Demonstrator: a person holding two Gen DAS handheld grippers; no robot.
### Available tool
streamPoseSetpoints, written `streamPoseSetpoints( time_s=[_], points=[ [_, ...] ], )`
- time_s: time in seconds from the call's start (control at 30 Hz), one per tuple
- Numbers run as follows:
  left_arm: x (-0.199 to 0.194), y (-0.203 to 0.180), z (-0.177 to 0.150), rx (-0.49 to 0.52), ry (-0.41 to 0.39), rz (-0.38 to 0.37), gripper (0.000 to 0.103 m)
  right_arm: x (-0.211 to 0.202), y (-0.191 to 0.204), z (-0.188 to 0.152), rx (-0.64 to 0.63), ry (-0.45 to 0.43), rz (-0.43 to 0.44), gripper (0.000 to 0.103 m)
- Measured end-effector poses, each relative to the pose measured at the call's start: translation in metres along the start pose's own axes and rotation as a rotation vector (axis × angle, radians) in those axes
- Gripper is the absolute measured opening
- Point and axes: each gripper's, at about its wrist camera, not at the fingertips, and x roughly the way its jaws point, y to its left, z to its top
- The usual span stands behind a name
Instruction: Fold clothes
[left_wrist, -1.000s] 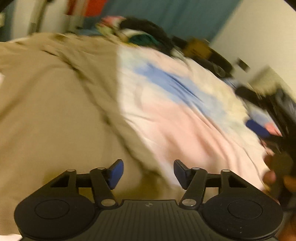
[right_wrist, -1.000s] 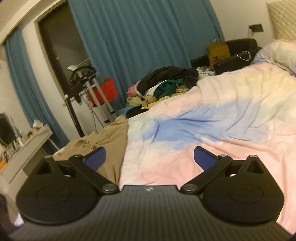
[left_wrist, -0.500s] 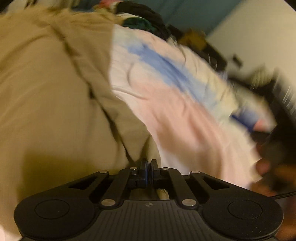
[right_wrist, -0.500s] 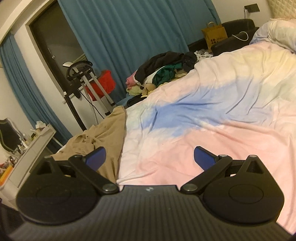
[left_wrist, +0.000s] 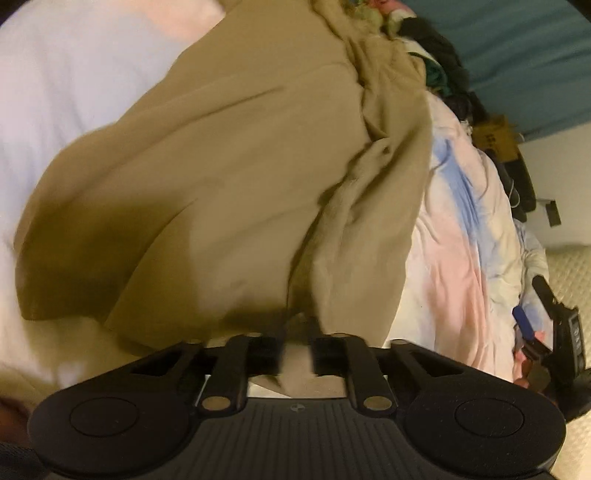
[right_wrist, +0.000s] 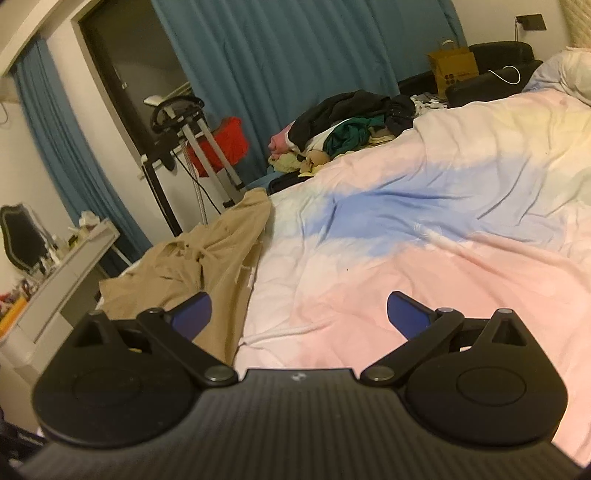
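The left wrist view is looking steeply down from close above the tan garment (left_wrist: 229, 177), which is filling most of its frame, with the bed (left_wrist: 454, 258) running along its right edge. The right wrist view is sitting low over the bed (right_wrist: 424, 236), facing across it toward the curtain (right_wrist: 295, 55) and the clothes pile (right_wrist: 351, 122). Both views are sharing the garment (right_wrist: 214, 254), bed, pile (left_wrist: 439, 62) and curtain (left_wrist: 517, 55); the left view is also catching the right gripper (left_wrist: 535, 332) at its right edge.

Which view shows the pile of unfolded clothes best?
The right wrist view: the pile of unfolded clothes lies sharp and whole at the bed's far edge. The left wrist view catches only a blurred sliver beyond the tan garment.
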Motion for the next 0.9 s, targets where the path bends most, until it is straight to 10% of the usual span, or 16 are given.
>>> streamPoseSetpoints(
  time_s=[0.07, 0.23, 0.33, 0.4, 0.63, 0.9],
  points=[
    [0.003, -0.007, 0.004, 0.039, -0.008, 0.011, 0.058, 0.002, 0.003, -0.002, -0.009, 0.011, -0.004, 0.103],
    [0.012, -0.028, 0.000, 0.155, -0.032, 0.024, 0.063, 0.011, 0.010, -0.008, -0.037, 0.048, -0.006, 0.103],
    [0.019, -0.032, -0.010, 0.214, -0.013, 0.071, 0.048, 0.016, 0.018, -0.013, -0.067, 0.066, -0.003, 0.103],
    [0.024, -0.032, -0.011, 0.221, 0.004, 0.084, 0.008, 0.018, 0.024, -0.017, -0.092, 0.074, -0.004, 0.103],
    [0.023, -0.027, -0.013, 0.199, 0.040, 0.114, 0.006, 0.021, 0.043, -0.024, -0.178, 0.056, -0.009, 0.103],
    [-0.002, -0.069, 0.008, 0.338, -0.086, 0.174, 0.066, 0.042, 0.055, -0.009, -0.170, 0.044, -0.052, 0.103]
  ],
)
